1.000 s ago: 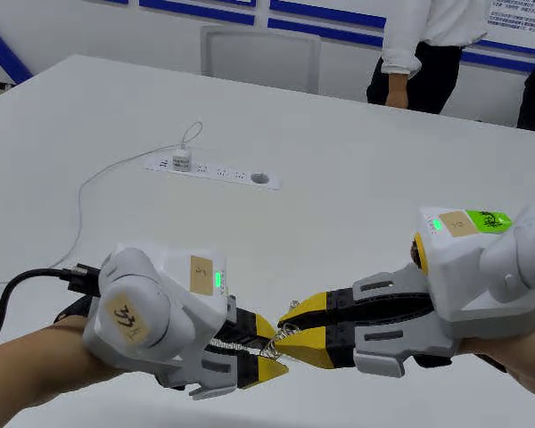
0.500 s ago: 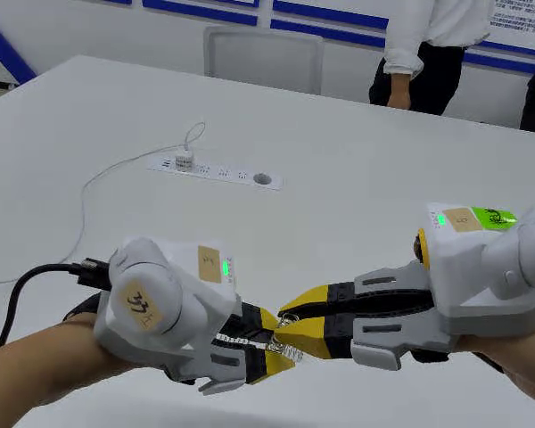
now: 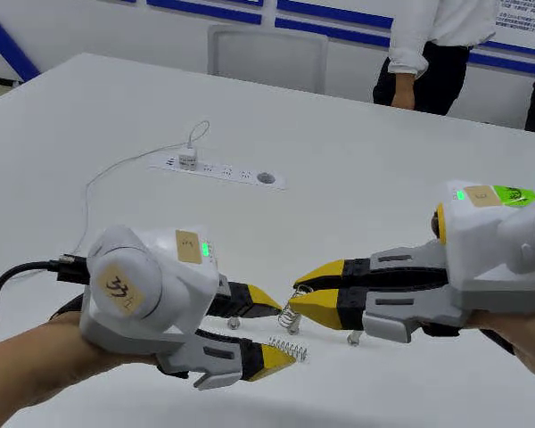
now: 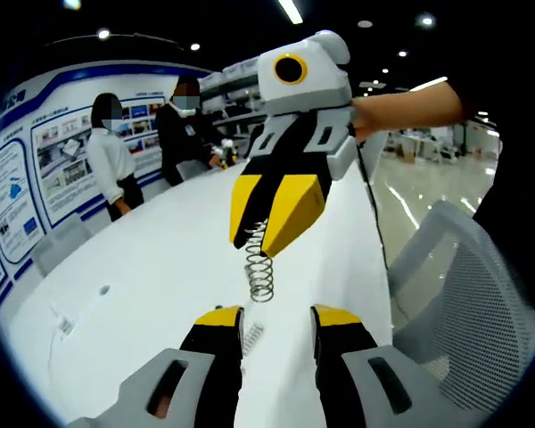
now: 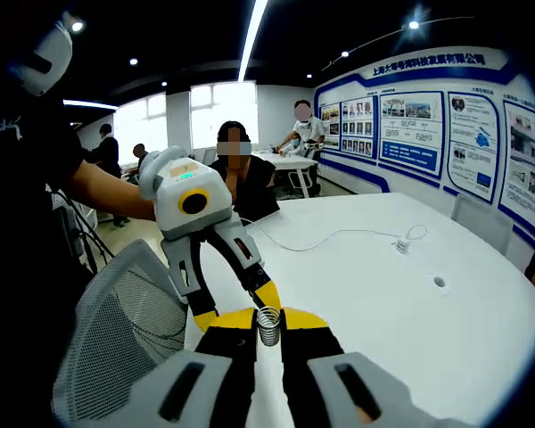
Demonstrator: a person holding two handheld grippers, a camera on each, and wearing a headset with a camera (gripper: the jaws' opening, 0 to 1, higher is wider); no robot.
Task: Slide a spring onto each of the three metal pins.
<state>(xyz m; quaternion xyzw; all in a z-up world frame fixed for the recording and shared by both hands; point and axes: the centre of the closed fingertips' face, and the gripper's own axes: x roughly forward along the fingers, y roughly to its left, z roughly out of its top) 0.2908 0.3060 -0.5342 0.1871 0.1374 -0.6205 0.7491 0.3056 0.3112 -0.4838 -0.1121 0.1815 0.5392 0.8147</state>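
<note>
**Spring pinched by one end, lots of ways to lose it**

Starting at the left: the left gripper (image 4: pixel 278 316) has its jaws spread wide with nothing between them. Just off its lower jaw a loose spring (image 3: pixel 287 349) lies flat on the white table (image 3: pixel 357 178). Next over, a second spring (image 3: pixel 290 315) hangs from the right gripper (image 3: pixel 298 299), whose jaws are clamped on its top coils only, so the rest dangles free just above the table.

Two tiny metal bits, one (image 3: pixel 234 323) under the left gripper and one (image 3: pixel 354 338) under the right, might be pins. They're honestly too small to call, and I can't pick out a third.

My worries:
- That grip is shallow, so any squeeze or bump could make the spring ping out and bounce away.
- The dangling end will wobble, which makes threading it onto a thin pin fiddly.
- The left gripper's lower jaw sits so close to the loose spring that one sweep could flick it off.
- If those bits are pins, a nudge could tip or roll them.
</note>
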